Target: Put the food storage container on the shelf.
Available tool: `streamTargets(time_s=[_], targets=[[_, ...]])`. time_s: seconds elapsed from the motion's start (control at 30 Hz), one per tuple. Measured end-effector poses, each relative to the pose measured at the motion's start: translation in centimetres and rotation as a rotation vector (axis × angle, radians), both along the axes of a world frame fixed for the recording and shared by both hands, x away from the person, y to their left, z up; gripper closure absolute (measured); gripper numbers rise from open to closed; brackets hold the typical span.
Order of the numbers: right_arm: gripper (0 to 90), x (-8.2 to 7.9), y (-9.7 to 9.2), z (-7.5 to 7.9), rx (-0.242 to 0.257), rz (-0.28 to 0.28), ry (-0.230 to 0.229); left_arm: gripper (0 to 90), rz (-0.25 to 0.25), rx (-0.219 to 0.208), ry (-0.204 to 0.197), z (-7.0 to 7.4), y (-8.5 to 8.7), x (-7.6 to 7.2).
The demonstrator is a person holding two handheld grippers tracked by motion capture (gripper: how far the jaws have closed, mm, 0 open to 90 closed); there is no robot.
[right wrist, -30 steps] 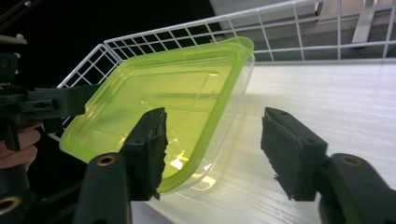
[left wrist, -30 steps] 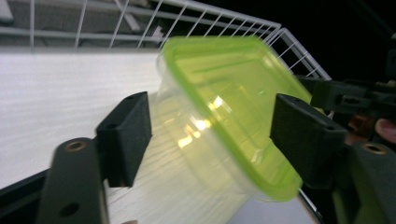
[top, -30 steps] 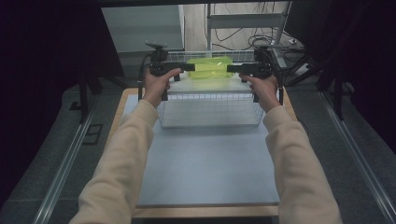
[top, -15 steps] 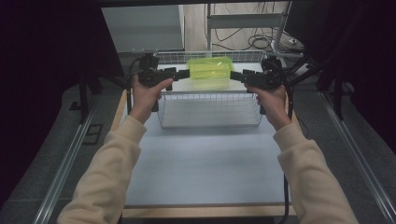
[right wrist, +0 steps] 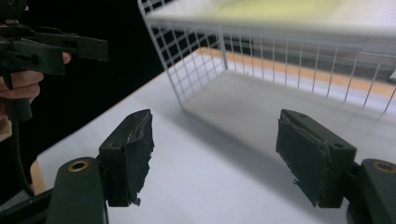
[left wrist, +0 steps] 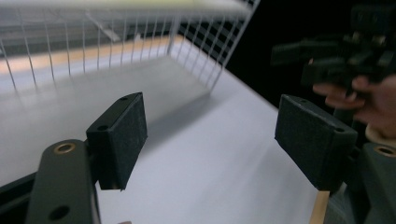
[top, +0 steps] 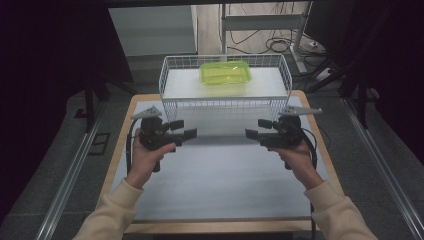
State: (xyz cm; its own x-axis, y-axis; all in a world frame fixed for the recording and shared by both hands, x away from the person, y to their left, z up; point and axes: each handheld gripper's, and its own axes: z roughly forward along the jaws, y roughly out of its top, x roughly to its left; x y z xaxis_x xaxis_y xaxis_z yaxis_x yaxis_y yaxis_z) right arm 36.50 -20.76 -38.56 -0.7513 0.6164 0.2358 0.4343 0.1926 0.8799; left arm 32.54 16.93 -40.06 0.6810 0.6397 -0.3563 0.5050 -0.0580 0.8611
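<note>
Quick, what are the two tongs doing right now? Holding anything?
Left tongs: open, holding nothing.
Right tongs: open, just been opening, nothing between them.

A lab-like recording room: dark black curtains [top: 45,75], metal floor rails [top: 75,170], loose cables on the floor [top: 280,45] and a white-topped wooden table [top: 220,175].

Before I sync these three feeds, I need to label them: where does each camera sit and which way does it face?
High view: above the person's side, facing forward and down on the table; shows forearms, left gripper, right gripper.
Left gripper view: rides the left gripper, looking along its open jaws across the table.
Right gripper view: rides the right gripper, likewise.
Shared: all show the wire basket; each gripper view shows the other hand.
</note>
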Motion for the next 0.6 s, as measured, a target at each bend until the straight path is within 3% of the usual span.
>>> streamTargets(time_s=[0.1, 0.17, 0.3, 0.33, 0.43, 0.5, 0.6], targets=[[27.3, -1.6, -1.4, -2.7, 0.013, -0.013, 0.03, 24.8, -0.01, 0.024, 0.021, -2.1, 0.1, -1.4], [27.3, -1.9, -1.8, -3.4, 0.012, -0.013, 0.038, 24.8, -0.019, 0.027, 0.048, -3.7, 0.2, -2.3], [28.5, -3.8, -3.1, -6.4, -0.025, 0.011, 0.04, 24.9, -0.015, 0.042, 0.079, -6.0, 0.4, -3.5], [28.5, -3.8, -3.1, -6.4, -0.025, 0.011, 0.04, 24.9, -0.014, 0.044, 0.089, -6.7, 0.3, -3.8], [28.5, -4.6, -3.2, -9.2, -0.047, 0.022, 0.083, 25.5, -0.002, 0.051, 0.119, -8.8, 0.0, -4.2], [28.4, -4.7, -3.2, -9.6, -0.061, 0.023, 0.095, 25.4, -0.014, 0.068, 0.152, -9.7, -0.4, -4.0], [28.5, -4.9, -3.2, -10.1, -0.073, 0.012, 0.094, 25.5, -0.025, 0.079, 0.148, -9.9, -0.8, -4.1]])
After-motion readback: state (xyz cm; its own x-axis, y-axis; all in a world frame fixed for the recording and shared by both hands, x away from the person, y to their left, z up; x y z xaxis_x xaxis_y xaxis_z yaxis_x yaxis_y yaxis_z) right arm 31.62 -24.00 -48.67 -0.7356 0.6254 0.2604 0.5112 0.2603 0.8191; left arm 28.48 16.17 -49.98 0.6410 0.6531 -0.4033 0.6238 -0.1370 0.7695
